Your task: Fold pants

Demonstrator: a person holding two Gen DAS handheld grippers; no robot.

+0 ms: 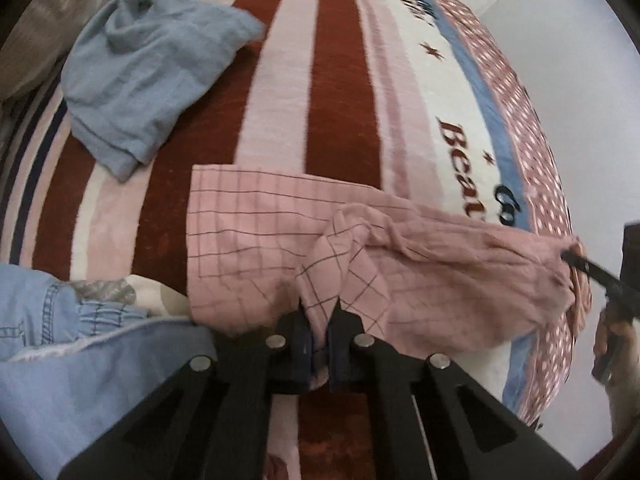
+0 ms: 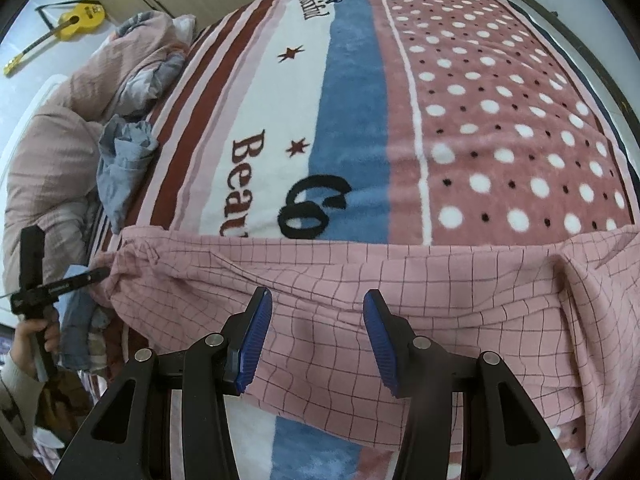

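A bed is covered by a plush blanket (image 2: 352, 92) banded in red, pink, white, blue and polka dots, with lettering woven in. A rumpled pink duvet (image 2: 52, 152) is heaped at its far left, and a yellow guitar (image 2: 80, 18) is seen on the pale floor beyond. The pink checked pants (image 2: 400, 300) are spread across the blanket's near edge. A grey-blue garment (image 1: 152, 76) lies apart. The left gripper (image 1: 318, 344) is clamped on a pants fold; the right gripper (image 2: 318, 340) hangs parted above the cloth, seemingly without contact.
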